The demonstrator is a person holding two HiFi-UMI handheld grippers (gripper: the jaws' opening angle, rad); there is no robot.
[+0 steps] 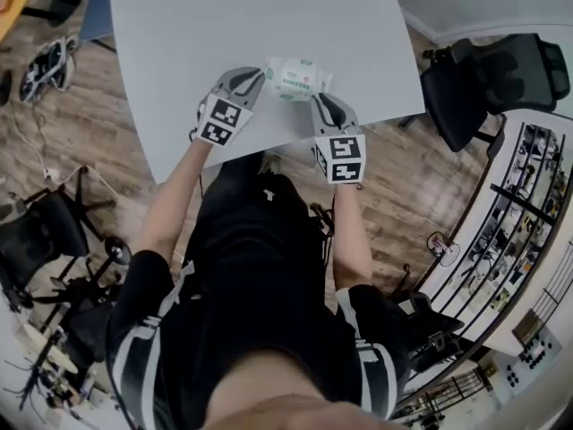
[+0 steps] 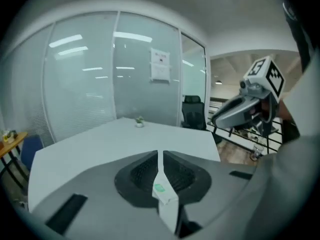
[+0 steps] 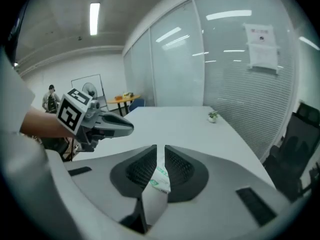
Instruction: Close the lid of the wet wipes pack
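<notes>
The wet wipes pack (image 1: 295,79), white with green print, hangs above the near edge of the table (image 1: 224,25), held between both grippers. My left gripper (image 1: 258,82) is shut on the pack's left edge. In the left gripper view the jaws (image 2: 160,156) pinch a thin white flap of the pack (image 2: 164,191). My right gripper (image 1: 315,99) is shut on the pack's right edge, and its own view shows the jaws (image 3: 160,151) closed on the printed edge (image 3: 159,181). The lid is not visible in any view.
A black office chair (image 1: 488,79) stands at the table's right. A small potted plant (image 2: 139,122) sits at the table's far end by a glass wall. Stands and cables (image 1: 54,267) crowd the floor on the left.
</notes>
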